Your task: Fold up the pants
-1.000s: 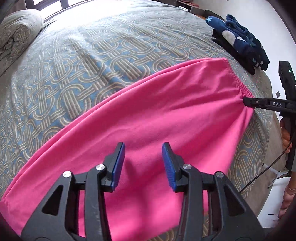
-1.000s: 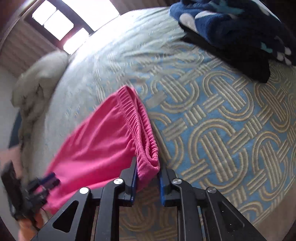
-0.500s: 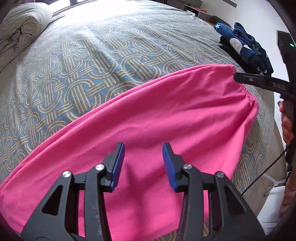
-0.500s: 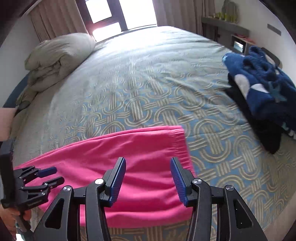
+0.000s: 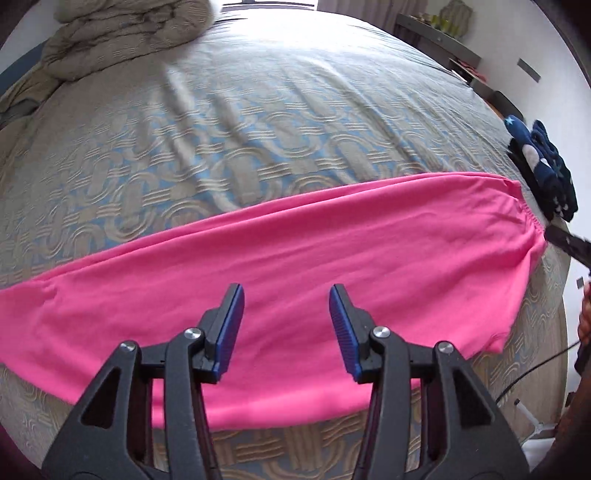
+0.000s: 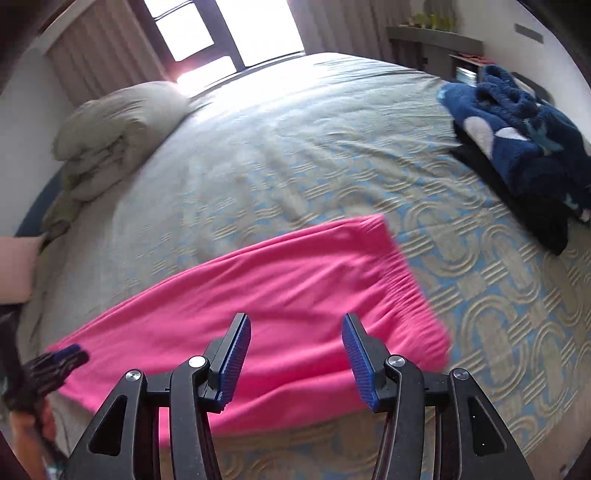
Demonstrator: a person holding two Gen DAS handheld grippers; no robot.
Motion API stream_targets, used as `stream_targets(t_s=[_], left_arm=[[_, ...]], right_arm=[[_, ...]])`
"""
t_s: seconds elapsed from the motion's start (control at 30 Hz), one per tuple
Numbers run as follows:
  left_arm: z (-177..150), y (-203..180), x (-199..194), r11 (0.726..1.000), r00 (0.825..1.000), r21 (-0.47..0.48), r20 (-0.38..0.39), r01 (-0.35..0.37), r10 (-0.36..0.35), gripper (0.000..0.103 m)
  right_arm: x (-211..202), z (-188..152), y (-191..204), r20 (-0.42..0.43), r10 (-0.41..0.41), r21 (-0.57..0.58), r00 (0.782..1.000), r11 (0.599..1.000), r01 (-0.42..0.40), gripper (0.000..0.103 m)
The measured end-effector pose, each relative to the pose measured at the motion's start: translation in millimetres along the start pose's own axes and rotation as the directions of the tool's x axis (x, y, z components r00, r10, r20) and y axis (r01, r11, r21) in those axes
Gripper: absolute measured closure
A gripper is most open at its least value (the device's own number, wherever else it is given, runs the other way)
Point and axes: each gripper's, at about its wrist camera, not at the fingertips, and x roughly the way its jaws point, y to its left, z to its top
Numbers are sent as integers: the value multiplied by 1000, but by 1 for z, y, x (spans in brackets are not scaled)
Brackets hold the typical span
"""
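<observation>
From the left wrist view, the pink pants (image 5: 295, 273) lie flat across the patterned bedspread (image 5: 240, 140), running from the left edge of the frame to the elastic waistband at right. The left gripper (image 5: 286, 325) hangs over the middle of the cloth at the bottom of the frame; its jaws are opening, with nothing pinched between the blue pads. A rolled grey duvet (image 5: 122, 33) sits in the upper left, and a navy starred fleece (image 5: 543, 170) lies near the bed's right edge. A sliver of the right gripper (image 5: 569, 245) pokes in just beside the waistband.

From the right wrist view, the pants (image 6: 266, 295) stretch from lower left to centre, waistband toward the right. The right gripper (image 6: 295, 354) hovers above them, jaws opening and free of the fabric. The left gripper (image 6: 55, 365) shows blurred at lower left, by the leg end. The fleece (image 6: 517, 140) lies upper right, the duvet (image 6: 110, 136) upper left.
</observation>
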Motion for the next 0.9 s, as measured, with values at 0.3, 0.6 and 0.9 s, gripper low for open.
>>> stream_targets(t_s=[0.3, 0.6, 0.9], left_arm=[[-50, 99, -35, 962, 996, -265, 40, -69, 82, 53], [-111, 212, -65, 791, 988, -606, 51, -87, 149, 43], [-159, 312, -71, 583, 984, -812, 118, 18, 135, 37]], right_arm=[[52, -94, 89, -246, -109, -261, 963, 965, 43, 51], [6, -69, 181, -159, 52, -329, 986, 939, -102, 48], [68, -104, 306, -377, 159, -404, 913, 858, -316, 48]])
